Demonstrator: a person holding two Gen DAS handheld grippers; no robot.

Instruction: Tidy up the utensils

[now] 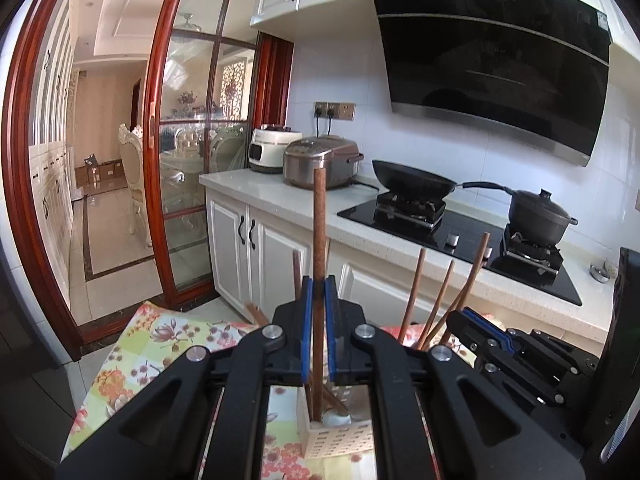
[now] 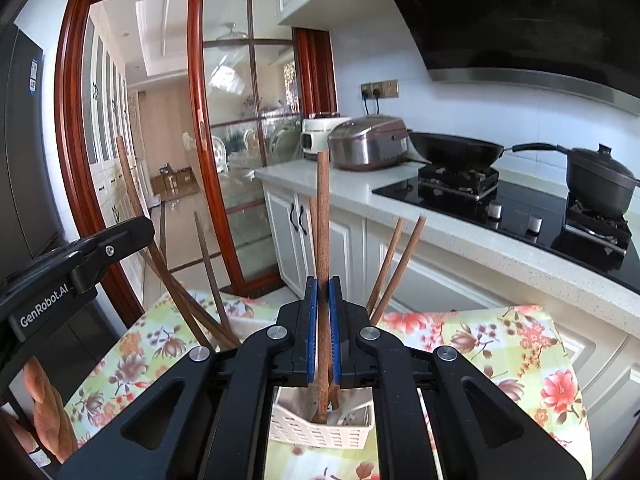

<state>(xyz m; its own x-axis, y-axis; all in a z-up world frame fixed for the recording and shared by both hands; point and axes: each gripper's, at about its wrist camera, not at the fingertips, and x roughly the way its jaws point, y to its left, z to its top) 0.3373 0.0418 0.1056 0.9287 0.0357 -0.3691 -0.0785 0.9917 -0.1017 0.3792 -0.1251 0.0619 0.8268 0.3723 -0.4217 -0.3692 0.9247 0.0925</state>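
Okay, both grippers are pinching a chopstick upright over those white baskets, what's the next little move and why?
Probably open the left gripper. Its chopstick stands upright with its lower end already down inside the white basket, so letting go should leave it there. The right gripper looks the same with its chopstick.

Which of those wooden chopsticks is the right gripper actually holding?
The upright chopstick clamped between the right gripper pads. The other chopsticks lean loose in the white basket.
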